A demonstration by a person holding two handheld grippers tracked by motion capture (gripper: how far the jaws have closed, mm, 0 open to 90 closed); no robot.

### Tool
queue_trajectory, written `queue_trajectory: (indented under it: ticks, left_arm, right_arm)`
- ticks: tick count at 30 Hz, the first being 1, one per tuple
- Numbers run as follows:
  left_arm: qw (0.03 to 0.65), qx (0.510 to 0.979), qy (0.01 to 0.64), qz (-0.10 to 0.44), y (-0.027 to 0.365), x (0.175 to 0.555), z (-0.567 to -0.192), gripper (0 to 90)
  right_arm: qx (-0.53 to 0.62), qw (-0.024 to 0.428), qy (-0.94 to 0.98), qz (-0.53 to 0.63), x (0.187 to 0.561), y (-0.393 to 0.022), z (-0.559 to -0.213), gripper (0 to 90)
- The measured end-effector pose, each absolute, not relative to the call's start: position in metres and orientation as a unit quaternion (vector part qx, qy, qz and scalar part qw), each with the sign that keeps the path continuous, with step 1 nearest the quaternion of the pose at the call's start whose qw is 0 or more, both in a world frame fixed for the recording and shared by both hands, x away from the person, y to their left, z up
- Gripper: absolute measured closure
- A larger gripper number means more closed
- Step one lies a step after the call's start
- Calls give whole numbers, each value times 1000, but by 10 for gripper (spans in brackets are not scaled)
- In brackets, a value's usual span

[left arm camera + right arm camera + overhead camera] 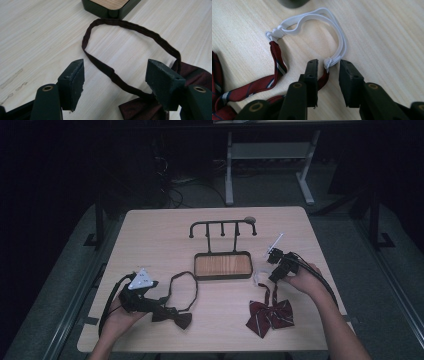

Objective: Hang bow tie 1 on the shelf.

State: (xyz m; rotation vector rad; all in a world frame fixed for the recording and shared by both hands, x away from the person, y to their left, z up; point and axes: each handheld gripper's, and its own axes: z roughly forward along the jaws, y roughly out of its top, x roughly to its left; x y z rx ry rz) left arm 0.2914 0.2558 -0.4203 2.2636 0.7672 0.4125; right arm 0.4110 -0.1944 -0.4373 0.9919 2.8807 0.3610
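A dark maroon bow tie lies near the table's front left, its strap loop reaching toward the tray. My left gripper stands open over it; in the left gripper view the strap runs on the table between the wide jaws, and the right jaw is close to the bow. At front right lies a red striped bow tie with a white elastic band. My right gripper is open, jaws narrowly apart around the knot joining elastic and red strap.
A dark tray with a wooden floor sits mid-table, with a black peg rack behind it. Its corner shows at the top of both gripper views. Bare tabletop lies to the left of the tray and along the far edge.
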Motion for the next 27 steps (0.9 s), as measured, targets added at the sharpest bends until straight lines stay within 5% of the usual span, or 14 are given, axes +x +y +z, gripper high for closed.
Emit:
queue_trajectory:
  ticks: [13, 27]
  left_arm:
    - [351, 875, 293, 159, 256, 291, -420, 316]
    - [351, 875, 294, 157, 254, 291, -421, 315]
  right_arm:
    - [331, 36, 938, 94, 410, -193, -437, 830]
    - [314, 23, 941, 125, 401, -203, -421, 844]
